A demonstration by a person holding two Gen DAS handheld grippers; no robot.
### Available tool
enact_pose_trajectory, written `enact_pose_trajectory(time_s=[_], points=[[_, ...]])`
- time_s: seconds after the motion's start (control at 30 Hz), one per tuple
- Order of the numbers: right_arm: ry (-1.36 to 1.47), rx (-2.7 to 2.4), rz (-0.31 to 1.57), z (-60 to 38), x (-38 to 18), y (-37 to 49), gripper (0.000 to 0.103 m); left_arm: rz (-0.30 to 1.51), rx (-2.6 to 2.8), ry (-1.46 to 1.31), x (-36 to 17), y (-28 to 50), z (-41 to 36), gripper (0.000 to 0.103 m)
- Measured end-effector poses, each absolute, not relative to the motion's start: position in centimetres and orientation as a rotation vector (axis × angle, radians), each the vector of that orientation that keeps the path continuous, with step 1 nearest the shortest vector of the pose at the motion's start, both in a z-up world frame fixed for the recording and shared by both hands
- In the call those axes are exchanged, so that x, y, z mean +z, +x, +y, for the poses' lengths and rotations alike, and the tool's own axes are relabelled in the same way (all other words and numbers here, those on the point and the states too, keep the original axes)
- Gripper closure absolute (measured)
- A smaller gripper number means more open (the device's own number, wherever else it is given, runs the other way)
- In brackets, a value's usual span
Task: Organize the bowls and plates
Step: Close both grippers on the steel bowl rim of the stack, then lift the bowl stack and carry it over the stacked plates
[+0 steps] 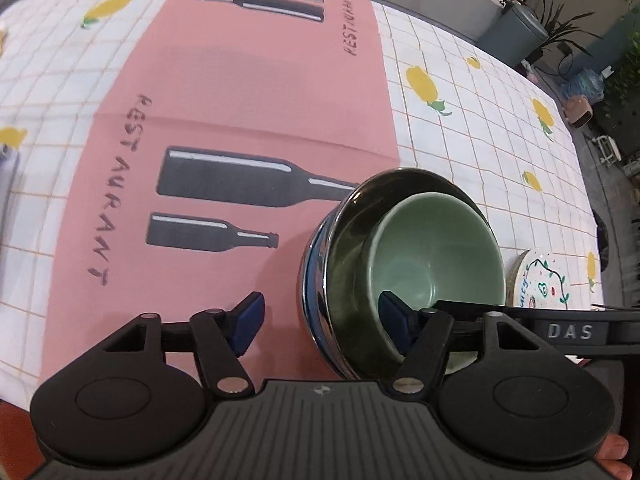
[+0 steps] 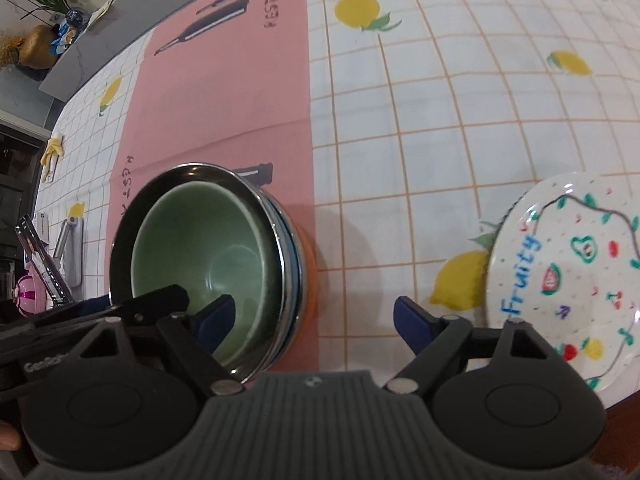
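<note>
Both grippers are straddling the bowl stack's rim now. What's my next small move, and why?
Probably close both grippers on the stack's rim. The left gripper and right gripper are open, each with one finger inside the green bowl nested in the dark bowl and one outside.

Both grippers pointed steeply downward. The left gripper (image 1: 320,316) stood with its jaws wide apart, nothing pressed between the blue pads. The right gripper (image 2: 314,320) was likewise spread, gripping nothing. A fingertip (image 1: 612,454) of the holding hand showed at the lower edge of the left view.
</note>
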State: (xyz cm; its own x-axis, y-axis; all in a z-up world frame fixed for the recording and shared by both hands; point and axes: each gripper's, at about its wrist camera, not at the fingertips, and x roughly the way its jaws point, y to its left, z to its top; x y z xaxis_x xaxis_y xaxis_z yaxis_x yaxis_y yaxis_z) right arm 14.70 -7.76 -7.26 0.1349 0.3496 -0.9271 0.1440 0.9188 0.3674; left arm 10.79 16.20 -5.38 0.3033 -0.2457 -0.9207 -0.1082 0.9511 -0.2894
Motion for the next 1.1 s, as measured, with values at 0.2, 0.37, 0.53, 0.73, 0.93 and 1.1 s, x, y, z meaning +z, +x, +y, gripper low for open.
enact_pose_trajectory(time_s=[0.2, 0.37, 0.53, 0.73, 0.93, 1.1], points=[[0.442, 0.148, 1.467, -7.5, -8.2, 15.2, 0.029, 1.278, -0.118, -0.359, -6.3, 11.1, 16.5, 0.033], [0.488, 0.154, 1.477, -7.7, -9.0, 15.3, 0.033, 1.279, -0.134, -0.409, -7.0, 11.4, 16.7, 0.04], [0.591, 0.183, 1.477, -8.2, -9.6, 15.2, 0.047, 1.258, -0.138, -0.439, -7.3, 11.1, 16.5, 0.045], [0.592, 0.206, 1.457, -7.6, -9.0, 15.0, 0.062, 1.253, -0.107, -0.461, -7.2, 11.0, 16.5, 0.047], [0.577, 0.21, 1.445, -7.7, -8.7, 14.8, 0.066, 1.26, -0.084, -0.471, -7.1, 10.7, 16.5, 0.048], [0.572, 0.217, 1.445, -7.9, -8.4, 14.4, 0.067, 1.256, -0.07, -0.459, -6.5, 10.1, 16.0, 0.048]])
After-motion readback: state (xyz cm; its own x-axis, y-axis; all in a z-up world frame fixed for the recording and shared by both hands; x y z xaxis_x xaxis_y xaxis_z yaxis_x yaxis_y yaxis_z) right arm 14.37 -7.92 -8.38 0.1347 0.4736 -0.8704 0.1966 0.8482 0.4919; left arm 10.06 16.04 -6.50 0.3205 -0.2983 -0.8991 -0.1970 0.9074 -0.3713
